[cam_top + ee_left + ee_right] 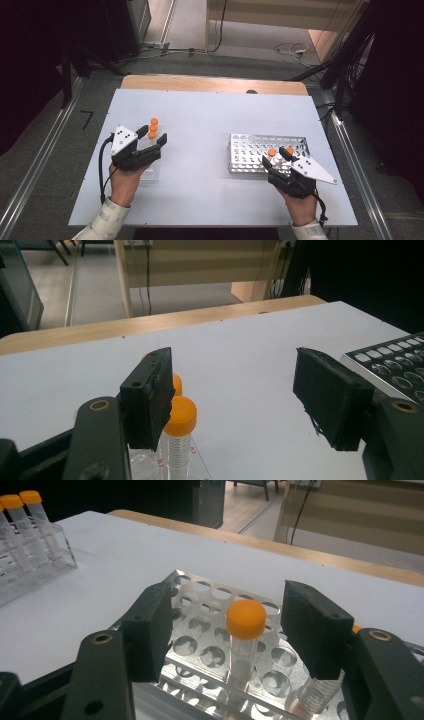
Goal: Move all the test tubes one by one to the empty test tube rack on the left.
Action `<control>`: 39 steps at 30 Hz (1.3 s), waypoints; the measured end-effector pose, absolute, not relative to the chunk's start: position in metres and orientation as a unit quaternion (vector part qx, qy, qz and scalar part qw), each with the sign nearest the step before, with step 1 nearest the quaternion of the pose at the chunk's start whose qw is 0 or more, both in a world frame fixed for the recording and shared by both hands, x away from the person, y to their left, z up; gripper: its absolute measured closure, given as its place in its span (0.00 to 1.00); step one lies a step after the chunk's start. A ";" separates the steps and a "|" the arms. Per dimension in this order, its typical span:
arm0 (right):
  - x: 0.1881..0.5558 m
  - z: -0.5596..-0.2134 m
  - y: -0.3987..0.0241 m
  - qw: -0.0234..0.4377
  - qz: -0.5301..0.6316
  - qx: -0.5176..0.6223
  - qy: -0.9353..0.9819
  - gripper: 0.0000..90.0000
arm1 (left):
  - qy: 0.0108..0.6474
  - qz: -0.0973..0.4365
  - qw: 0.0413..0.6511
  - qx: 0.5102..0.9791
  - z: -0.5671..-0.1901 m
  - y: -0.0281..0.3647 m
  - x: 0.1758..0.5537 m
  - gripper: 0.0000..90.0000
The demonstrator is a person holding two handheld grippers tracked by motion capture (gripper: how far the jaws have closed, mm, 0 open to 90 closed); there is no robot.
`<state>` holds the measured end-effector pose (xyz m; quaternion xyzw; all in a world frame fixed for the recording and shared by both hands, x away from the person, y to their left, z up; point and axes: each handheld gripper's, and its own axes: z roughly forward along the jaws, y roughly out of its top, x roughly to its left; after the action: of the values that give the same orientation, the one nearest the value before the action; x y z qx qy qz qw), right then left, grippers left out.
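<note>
- Right gripper (227, 630), jaws apart, brackets an orange-capped tube (245, 637) standing in the metal rack (250, 155) (untouched, at table's 4 o'clock).
- Left gripper (235, 395), released, hovers by the clear rack (150, 462) at 9 o'clock.
- Judged next: fetch another tube.

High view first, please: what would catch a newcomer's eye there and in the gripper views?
The orange-capped tubes stand out, upright in a clear rack under the left gripper. On the right, another orange-capped tube stands in the metal rack, between the right gripper's open jaws.

left gripper (153, 137) fingers apart, right gripper (276, 156) fingers apart
</note>
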<state>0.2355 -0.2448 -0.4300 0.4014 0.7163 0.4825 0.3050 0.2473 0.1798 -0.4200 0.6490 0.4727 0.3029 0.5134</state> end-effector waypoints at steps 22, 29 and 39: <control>0.252 -0.467 -0.245 0.310 0.463 0.430 0.710 0.62 | 0.472 0.306 0.515 0.646 -0.420 0.178 0.246 0.36; 0.254 -0.472 -0.244 0.313 0.457 0.428 0.714 0.71 | 0.473 0.307 0.515 0.646 -0.420 0.177 0.245 0.36; 0.255 -0.473 -0.244 0.314 0.451 0.429 0.717 0.79 | 0.473 0.303 0.512 0.649 -0.421 0.176 0.247 0.31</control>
<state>0.2550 -0.2436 -0.4726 0.4293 0.7165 0.4511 0.3142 0.2469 0.1763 -0.4208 0.6494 0.4734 0.3031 0.5122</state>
